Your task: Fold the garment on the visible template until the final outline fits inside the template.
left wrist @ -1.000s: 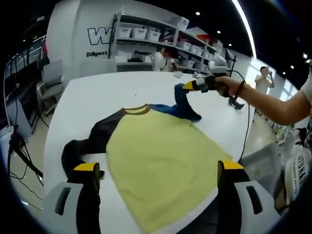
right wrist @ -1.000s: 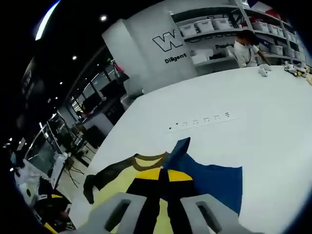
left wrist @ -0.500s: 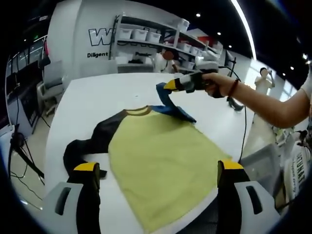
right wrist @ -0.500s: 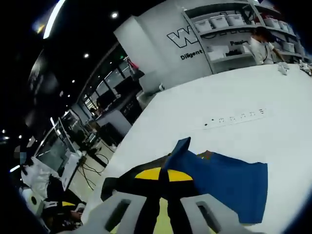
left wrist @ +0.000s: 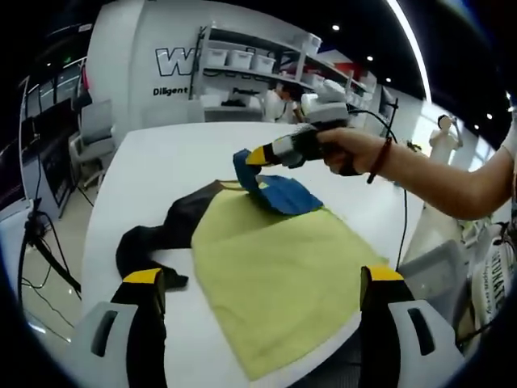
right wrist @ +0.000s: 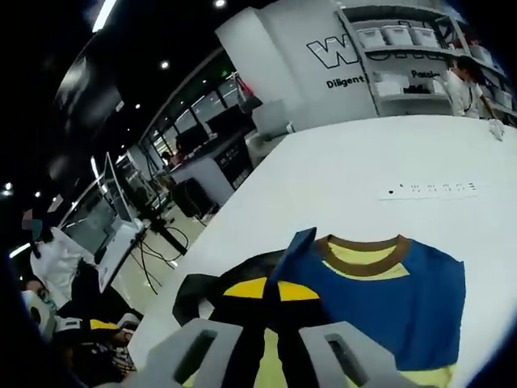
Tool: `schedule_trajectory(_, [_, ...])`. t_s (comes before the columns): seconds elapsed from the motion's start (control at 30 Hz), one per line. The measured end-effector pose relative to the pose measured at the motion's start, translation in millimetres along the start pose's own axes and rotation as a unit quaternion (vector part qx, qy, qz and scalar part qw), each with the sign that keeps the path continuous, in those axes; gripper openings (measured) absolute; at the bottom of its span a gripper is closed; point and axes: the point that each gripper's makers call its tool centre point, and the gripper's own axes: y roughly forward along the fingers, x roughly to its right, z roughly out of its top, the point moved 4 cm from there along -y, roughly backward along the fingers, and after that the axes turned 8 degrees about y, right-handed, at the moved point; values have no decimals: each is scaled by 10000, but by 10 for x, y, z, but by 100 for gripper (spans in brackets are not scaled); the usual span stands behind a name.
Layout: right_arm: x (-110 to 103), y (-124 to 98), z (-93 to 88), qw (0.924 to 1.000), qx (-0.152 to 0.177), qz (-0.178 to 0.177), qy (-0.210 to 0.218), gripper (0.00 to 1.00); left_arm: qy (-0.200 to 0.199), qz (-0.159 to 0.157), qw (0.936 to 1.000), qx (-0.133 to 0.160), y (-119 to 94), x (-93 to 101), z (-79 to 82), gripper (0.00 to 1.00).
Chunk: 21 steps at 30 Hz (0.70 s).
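Observation:
A yellow shirt (left wrist: 283, 259) with a brown collar (right wrist: 363, 246) lies flat on the white table (left wrist: 161, 170). Its black sleeve (left wrist: 161, 234) trails off to the left. The blue sleeve (left wrist: 283, 194) is folded over onto the shirt's upper part. My right gripper (left wrist: 252, 158), held by a hand, is shut on the blue sleeve's cuff (right wrist: 297, 244) and holds it lifted above the collar area. Its yellow-tipped fingers (right wrist: 266, 288) meet at the cuff. My left gripper (left wrist: 262, 275) hovers near the shirt's hem, jaws wide open and holding nothing.
A power strip (right wrist: 436, 189) lies on the table beyond the collar. Shelves with white bins (left wrist: 234, 58) and a person (left wrist: 279, 101) stand behind the table. An office chair (left wrist: 93, 133) is at the far left. The table's near edge runs just below the hem.
The right gripper has carried the blue sleeve leftward, from out beside the shirt to over the collar and chest. The left gripper has stayed open in place.

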Motion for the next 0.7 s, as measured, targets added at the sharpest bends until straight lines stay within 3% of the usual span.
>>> schedule_trajectory(0.27, [31, 264, -357, 9987, -507, -92, 6, 0, -46, 69, 10000, 22, -43, -47, -19, 99])
schedule_trajectory(0.7, [-24, 527, -585, 9960, -869, 62, -183, 0, -70, 136, 9999, 13, -75, -87, -55, 99])
